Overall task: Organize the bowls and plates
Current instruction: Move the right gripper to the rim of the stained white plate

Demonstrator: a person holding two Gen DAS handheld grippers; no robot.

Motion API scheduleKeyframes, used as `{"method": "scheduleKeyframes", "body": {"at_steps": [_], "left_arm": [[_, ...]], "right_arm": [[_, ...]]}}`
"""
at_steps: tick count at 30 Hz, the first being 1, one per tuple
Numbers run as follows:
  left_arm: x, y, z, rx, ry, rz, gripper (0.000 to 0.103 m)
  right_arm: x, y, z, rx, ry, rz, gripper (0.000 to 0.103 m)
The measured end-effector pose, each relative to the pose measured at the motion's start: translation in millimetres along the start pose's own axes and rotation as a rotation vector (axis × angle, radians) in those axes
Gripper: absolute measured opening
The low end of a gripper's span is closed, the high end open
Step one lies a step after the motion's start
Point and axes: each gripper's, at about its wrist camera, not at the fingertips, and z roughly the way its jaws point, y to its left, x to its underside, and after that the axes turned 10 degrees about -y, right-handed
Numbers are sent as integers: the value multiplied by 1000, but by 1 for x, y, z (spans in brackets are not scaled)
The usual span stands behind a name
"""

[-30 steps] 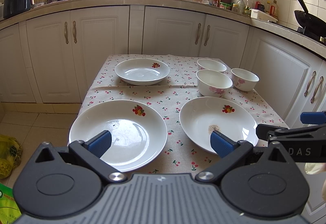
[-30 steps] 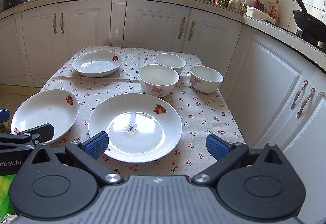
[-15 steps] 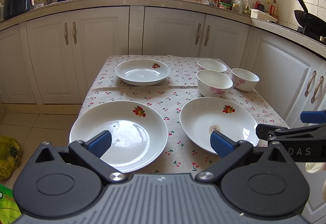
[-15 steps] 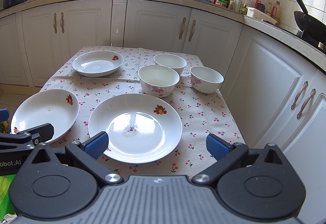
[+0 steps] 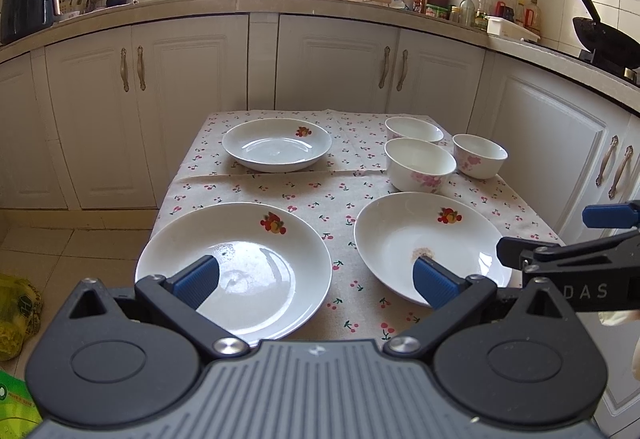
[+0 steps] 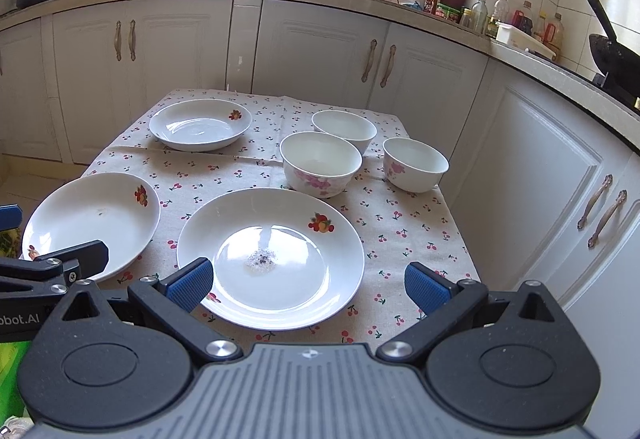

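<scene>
Three white plates with a fruit print lie on the cherry-print tablecloth (image 5: 320, 195): a near-left plate (image 5: 240, 267), a near-right plate (image 5: 424, 239) with a speck of residue, and a far plate (image 5: 276, 145). Three white bowls with pink flowers stand at the back right: a middle bowl (image 5: 420, 165), a rear bowl (image 5: 414, 129) and a right bowl (image 5: 480, 155). My left gripper (image 5: 316, 279) is open above the near edge, between the two near plates. My right gripper (image 6: 308, 285) is open over the near-right plate (image 6: 272, 255).
White kitchen cabinets (image 5: 328, 67) wrap around the back and right of the table. The counter holds a wok (image 5: 604, 35), bottles and a cutting board. A yellow bag (image 5: 16, 311) lies on the floor at the left.
</scene>
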Motion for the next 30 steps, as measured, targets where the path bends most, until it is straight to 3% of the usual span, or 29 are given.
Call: {"method": "scheduleKeyframes", "body": {"at_steps": [13, 18, 25, 30], "left_arm": [[3, 18, 9, 22, -44, 92, 102], [13, 38, 13, 47, -52, 71, 102], [36, 73, 15, 67, 24, 15, 102], [57, 93, 20, 61, 88, 40, 102]], "right_arm": [[-31, -2, 15, -133, -87, -13, 103], [-44, -7, 26, -243, -157, 25, 103], [-45, 10, 53, -386, -123, -18, 103], [-43, 29, 72, -505, -76, -39, 103]]}}
